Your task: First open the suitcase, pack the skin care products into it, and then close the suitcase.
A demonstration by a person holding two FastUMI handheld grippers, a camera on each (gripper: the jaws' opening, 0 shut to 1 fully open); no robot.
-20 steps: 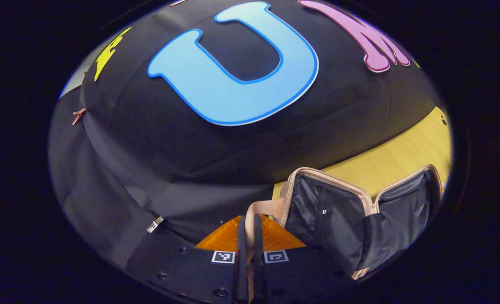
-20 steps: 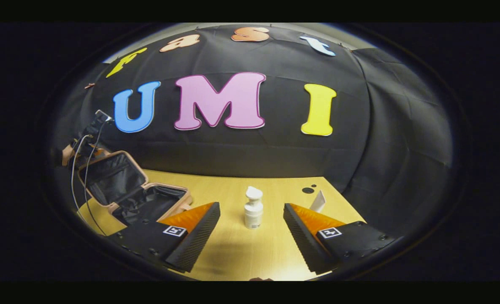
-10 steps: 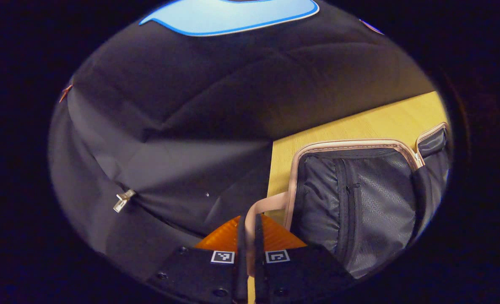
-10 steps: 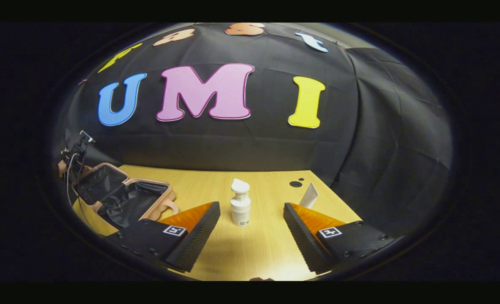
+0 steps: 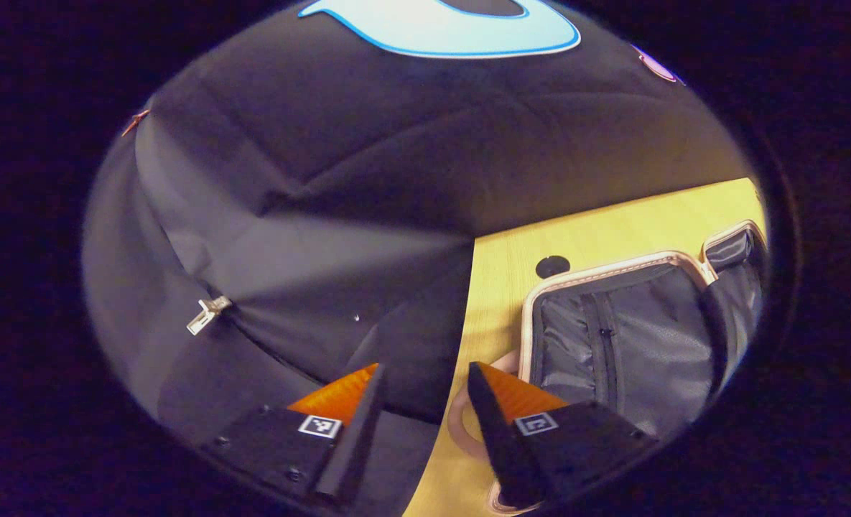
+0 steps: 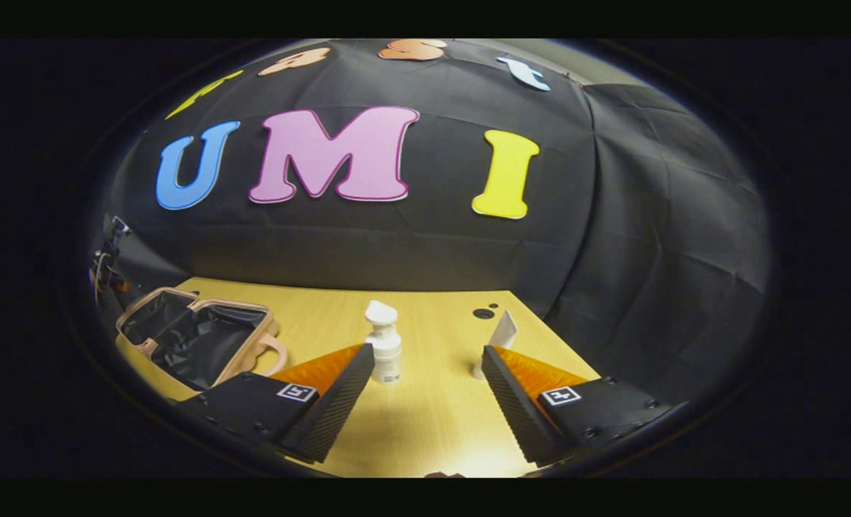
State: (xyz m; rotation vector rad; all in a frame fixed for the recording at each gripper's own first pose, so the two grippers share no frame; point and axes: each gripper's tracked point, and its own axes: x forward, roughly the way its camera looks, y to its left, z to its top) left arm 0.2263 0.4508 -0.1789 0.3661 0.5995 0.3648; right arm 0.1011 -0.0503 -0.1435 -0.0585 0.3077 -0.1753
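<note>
At the bottom of the left gripper view, the left gripper point(image 5: 419, 416) is spread, the suitcase point(image 5: 633, 337) lying open just right of it on the desk point(image 5: 497, 287). The right gripper point(image 6: 429, 402) is spread too, pump bottle point(image 6: 384, 352) upright above its left finger.

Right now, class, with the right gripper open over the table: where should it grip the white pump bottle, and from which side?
Grip the pump bottle across its straight round body, below the pump head, coming in level from the front. It stands upright and apart on the table; the overhanging head gives poor purchase. The right gripper must shift left.
</note>
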